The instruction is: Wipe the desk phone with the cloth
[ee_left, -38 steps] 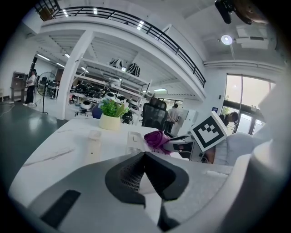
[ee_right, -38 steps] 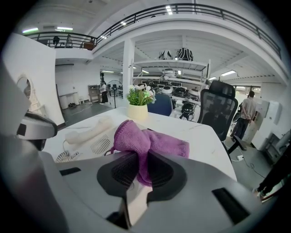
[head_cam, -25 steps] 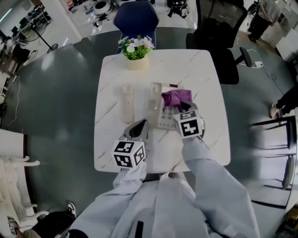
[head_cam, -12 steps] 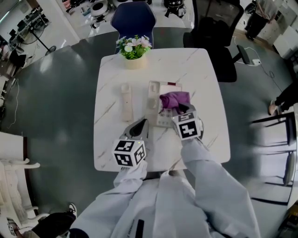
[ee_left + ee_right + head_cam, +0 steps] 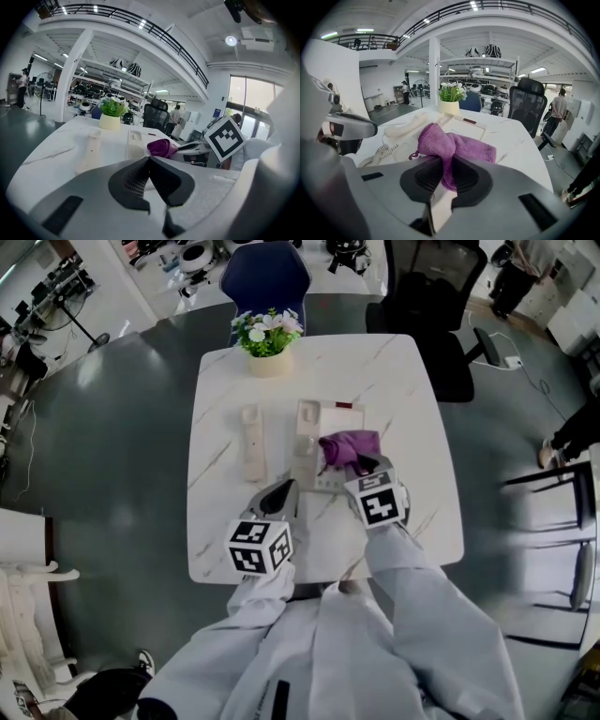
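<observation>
While the right gripper (image 5: pixel 364 467) pinches the purple cloth (image 5: pixel 349 446) on the desk phone (image 5: pixel 309 426), the left gripper (image 5: pixel 279 493) hangs near it. Its fingers (image 5: pixel 131 180) are together, empty.

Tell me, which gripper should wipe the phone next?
The right gripper: its jaws are shut on the purple cloth, which lies on the phone. The left gripper is shut, empty and short of the phone.
</observation>
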Available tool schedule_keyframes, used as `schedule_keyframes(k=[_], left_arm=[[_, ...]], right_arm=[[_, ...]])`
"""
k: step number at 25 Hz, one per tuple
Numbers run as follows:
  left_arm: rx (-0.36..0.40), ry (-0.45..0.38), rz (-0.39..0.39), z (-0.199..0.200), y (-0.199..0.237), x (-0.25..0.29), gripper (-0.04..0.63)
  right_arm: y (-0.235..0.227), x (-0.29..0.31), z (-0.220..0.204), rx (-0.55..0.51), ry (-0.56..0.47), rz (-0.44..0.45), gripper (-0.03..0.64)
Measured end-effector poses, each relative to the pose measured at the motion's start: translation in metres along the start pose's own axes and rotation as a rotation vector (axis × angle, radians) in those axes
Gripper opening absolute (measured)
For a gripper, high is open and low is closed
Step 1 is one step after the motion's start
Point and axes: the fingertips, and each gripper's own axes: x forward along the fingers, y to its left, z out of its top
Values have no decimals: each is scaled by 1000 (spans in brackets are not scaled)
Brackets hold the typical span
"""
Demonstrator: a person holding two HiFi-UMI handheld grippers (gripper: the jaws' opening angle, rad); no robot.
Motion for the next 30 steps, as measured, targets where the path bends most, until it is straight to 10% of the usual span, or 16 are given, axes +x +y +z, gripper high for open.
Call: schedule_keyframes(k=[30], left_arm=[[-37,-12,84,-18,-29,-24,-2]], right_arm=[[39,-27,-39,16,91,189,38]])
